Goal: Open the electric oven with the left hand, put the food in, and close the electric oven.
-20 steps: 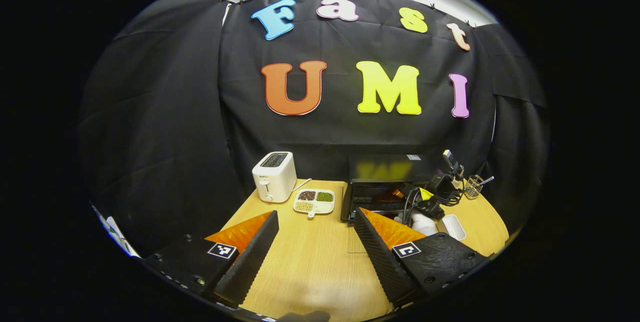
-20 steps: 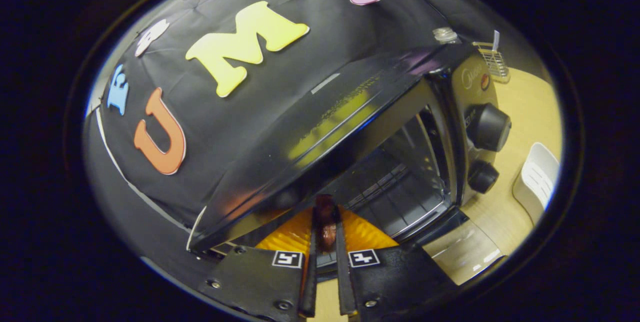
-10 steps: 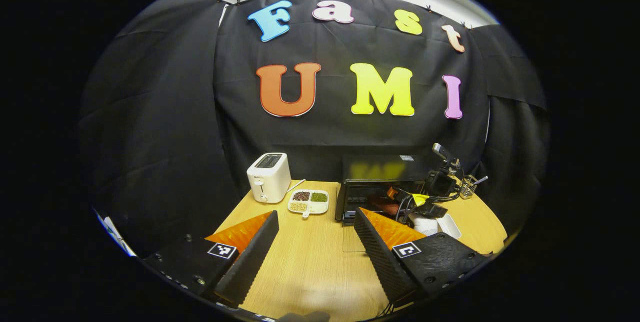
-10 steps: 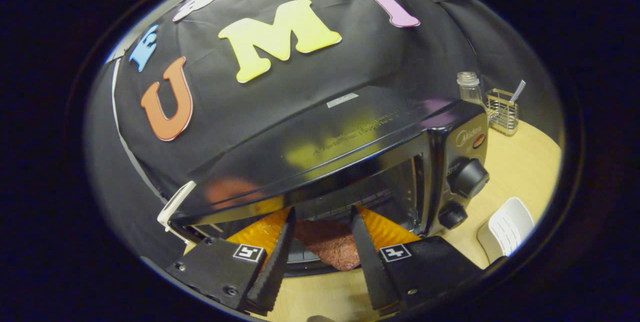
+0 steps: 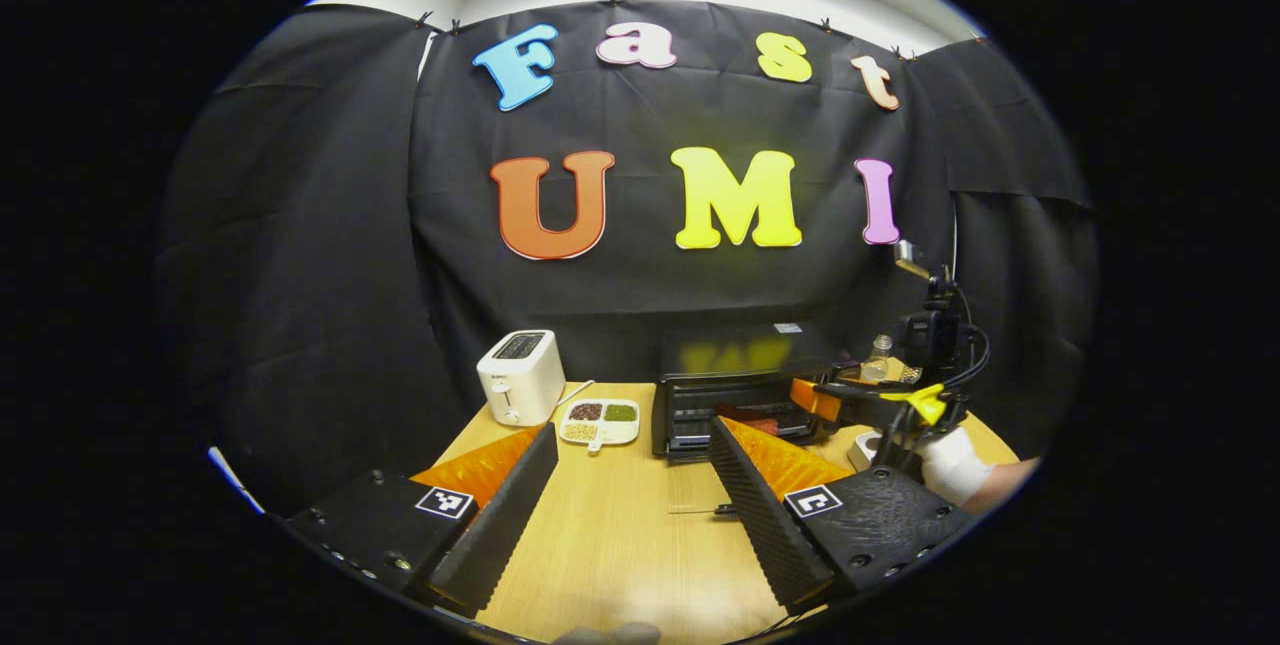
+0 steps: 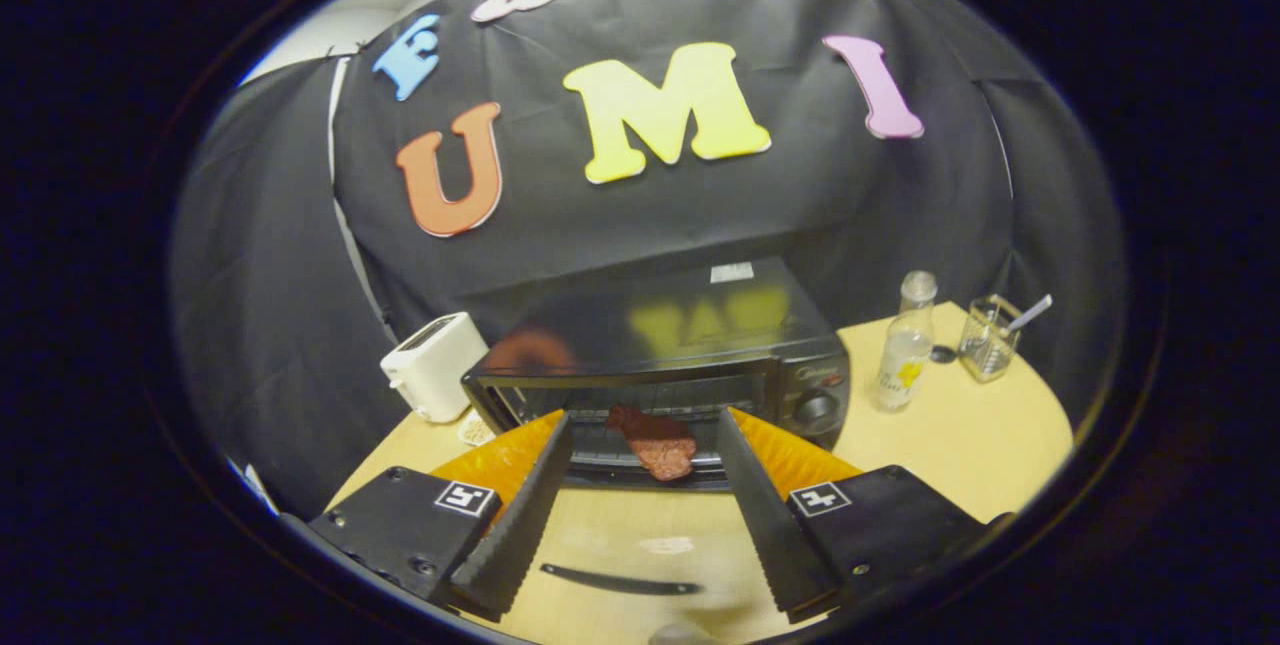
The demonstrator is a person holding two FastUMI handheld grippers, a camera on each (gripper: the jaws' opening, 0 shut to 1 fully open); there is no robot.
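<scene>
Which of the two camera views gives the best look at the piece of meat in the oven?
The right gripper view: the meat lies at the oven mouth, seen straight on between the open right gripper. In the left gripper view the meat is a small reddish patch, partly behind the left gripper.

1 oven [image 6: 690, 345] | 1 toaster [image 6: 432, 365] | 1 bottle [image 6: 905, 345] | 1 meat pc [image 6: 655, 442]

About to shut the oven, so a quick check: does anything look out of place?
Yes. The meat hangs partly out over the front edge of the oven opening, so closing the door might catch it.
</scene>
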